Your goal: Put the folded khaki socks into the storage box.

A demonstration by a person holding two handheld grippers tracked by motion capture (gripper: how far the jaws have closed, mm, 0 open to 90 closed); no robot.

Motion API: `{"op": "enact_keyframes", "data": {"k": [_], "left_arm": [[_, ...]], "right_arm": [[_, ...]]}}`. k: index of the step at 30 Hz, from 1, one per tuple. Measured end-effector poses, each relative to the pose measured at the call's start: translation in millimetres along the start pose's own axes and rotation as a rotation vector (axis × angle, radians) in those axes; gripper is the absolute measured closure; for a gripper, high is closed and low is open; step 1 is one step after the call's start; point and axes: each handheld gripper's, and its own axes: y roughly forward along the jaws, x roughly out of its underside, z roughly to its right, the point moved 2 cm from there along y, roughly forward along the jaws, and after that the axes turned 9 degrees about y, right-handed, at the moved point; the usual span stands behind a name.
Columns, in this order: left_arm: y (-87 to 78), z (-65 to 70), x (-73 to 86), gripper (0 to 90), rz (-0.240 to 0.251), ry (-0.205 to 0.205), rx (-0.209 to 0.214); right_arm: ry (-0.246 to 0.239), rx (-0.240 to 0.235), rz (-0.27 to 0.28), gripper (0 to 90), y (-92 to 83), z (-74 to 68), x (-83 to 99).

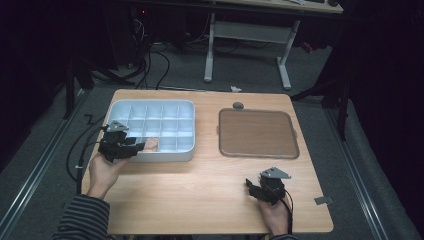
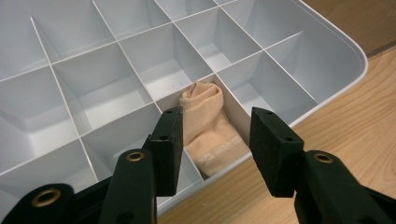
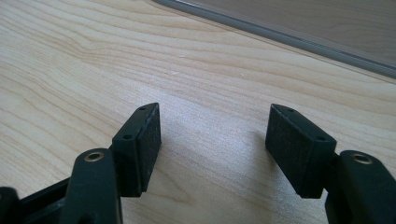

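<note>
- Two sets of black two-jaw tongs are in hand over a light wooden table.
- Left tongs hang at the near edge of a pale grey plastic organiser tray with many square compartments, jaws apart and pressing on nothing.
- One rolled beige sock with faint white lettering lies in a compartment of the tray's nearest row, leaning against the divider on its far side; its lower end rests by the tray's front wall.
- Seen from the left gripper view, the sock sits between and beyond the two pads, apart from both.
- Right tongs hover low over bare table near the front right, jaws wide apart with nothing between them.
- Beyond the right tongs lies a flat brown square tray with rounded corners, just right of the organiser, well apart from the sock.
</note>
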Motion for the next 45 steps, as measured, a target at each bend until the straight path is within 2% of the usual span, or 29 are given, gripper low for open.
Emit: {"op": "enact_keyframes", "data": {"k": [16, 37, 45], "left_arm": [[-18.9, 9.3, 16.9, 55.6, 0.058, -0.004, 0.005], [-29.5, 17.0, 32.4, 55.2, 0.099, -0.039, 0.018], [-28.7, 20.8, 39.9, 54.8, 0.109, -0.054, 0.028]], "right_arm": [[0.001, 0.0, 0.0, 35.9, 0.0, -0.1, 0.0], [0.001, 0.0, 0.0, 35.9, 0.0, -0.1, 0.0], [-0.001, 0.0, 0.0, 35.9, 0.1, 0.0, 0.0]]}}
